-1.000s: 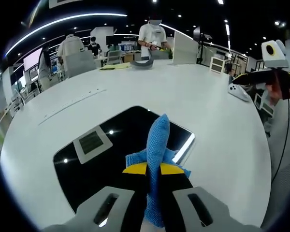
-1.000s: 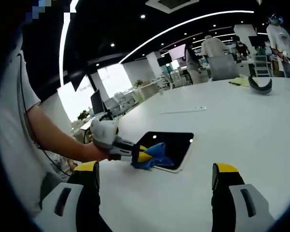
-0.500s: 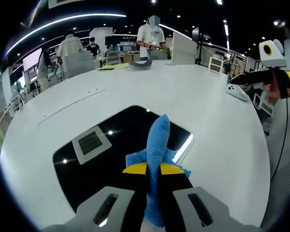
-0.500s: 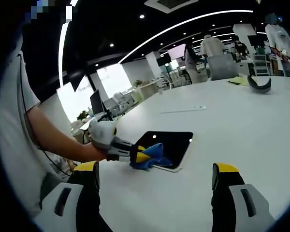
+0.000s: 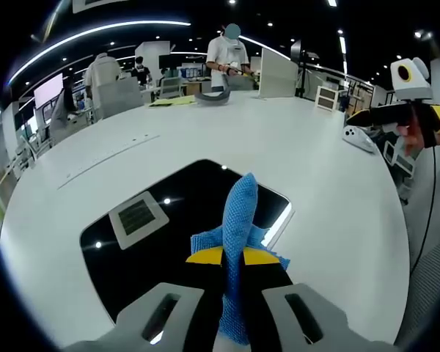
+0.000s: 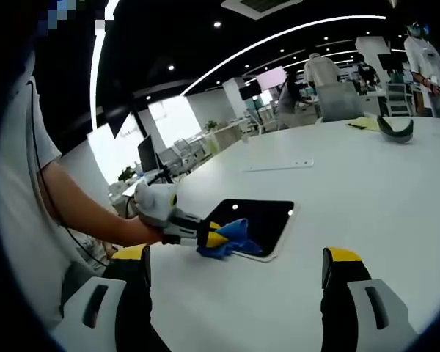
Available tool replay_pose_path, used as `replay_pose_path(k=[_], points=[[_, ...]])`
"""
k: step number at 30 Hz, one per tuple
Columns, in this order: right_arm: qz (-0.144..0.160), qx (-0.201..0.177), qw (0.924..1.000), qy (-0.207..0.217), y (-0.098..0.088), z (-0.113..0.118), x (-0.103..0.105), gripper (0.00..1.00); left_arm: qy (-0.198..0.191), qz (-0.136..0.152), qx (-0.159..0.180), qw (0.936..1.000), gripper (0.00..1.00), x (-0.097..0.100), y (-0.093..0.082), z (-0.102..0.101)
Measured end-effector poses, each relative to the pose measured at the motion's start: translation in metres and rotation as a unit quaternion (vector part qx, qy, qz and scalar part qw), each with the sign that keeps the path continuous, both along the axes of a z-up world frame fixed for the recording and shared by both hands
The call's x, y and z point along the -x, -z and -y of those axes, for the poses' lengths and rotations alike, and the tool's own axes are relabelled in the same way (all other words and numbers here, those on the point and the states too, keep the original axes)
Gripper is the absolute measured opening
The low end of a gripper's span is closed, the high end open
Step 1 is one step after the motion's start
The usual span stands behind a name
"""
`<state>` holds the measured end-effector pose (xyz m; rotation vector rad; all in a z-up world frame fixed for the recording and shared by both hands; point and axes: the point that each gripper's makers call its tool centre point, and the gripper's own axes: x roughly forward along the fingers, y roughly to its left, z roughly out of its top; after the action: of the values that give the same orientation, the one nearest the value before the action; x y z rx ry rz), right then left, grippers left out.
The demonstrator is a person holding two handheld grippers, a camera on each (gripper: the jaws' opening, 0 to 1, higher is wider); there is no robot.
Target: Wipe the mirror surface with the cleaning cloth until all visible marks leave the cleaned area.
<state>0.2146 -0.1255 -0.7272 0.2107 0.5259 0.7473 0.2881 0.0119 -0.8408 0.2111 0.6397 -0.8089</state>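
A dark rectangular mirror (image 5: 183, 220) lies flat on the white round table (image 5: 301, 154) and reflects ceiling lights. My left gripper (image 5: 233, 257) is shut on a blue cleaning cloth (image 5: 238, 220), which stands up between the yellow-tipped jaws over the mirror's near right part. In the right gripper view the mirror (image 6: 268, 218) sits mid-table, with the left gripper (image 6: 214, 237) and cloth (image 6: 231, 236) at its near-left corner. My right gripper (image 6: 235, 275) is open, wide apart, held above the table away from the mirror. It shows at the far right of the left gripper view (image 5: 407, 110).
A grey curved object (image 5: 216, 99) and a yellow sheet (image 5: 172, 101) lie at the table's far edge, a white controller-like item (image 5: 361, 139) at the right edge. People stand beyond the table. A thin strip (image 6: 279, 166) lies on the table past the mirror.
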Motion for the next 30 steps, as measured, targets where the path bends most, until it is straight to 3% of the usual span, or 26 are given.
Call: replay_pose_path(k=[30], points=[[-0.002,0.003,1.0000,-0.004,0.0011,-0.0023,-0.0034,0.97,0.006,-0.007,0.005,0.9999,0.05,0.0051,-0.0004,-0.0057]])
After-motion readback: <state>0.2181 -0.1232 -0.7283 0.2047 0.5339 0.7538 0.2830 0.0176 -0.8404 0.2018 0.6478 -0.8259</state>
